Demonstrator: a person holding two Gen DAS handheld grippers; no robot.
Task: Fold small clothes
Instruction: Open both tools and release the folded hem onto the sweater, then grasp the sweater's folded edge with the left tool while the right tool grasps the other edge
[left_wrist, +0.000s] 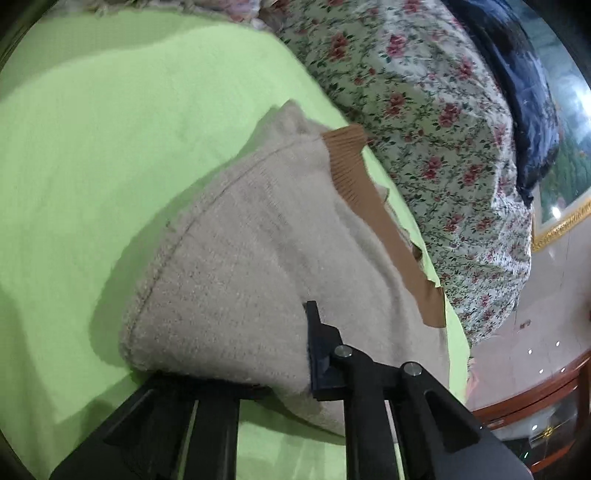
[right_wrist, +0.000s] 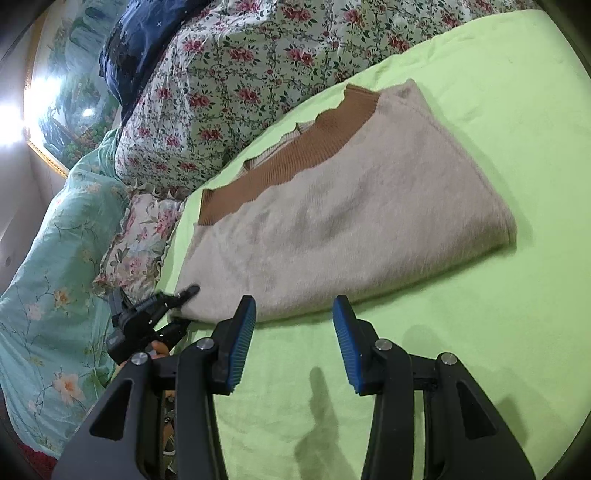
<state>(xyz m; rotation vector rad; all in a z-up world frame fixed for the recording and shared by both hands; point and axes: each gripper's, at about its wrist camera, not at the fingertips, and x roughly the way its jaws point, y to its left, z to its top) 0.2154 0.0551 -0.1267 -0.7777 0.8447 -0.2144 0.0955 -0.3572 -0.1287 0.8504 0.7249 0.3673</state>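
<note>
A beige knitted sweater with a brown ribbed hem band lies on the lime-green bed sheet, already doubled over into a thick wedge, its band running along the side nearest the floral quilt. The left gripper has its jaws clamped on the near corner of the sweater; in the left wrist view the knit bunches right up against one black finger and hides the other, so the fabric is evidently pinched between them, probably to lift that corner for the next fold. The right gripper hovers just short of the sweater's near edge with its jaws standing apart and nothing between the blue ribbed pads, seemingly lined up to take the same edge further along so both hands can carry it over together.
</note>
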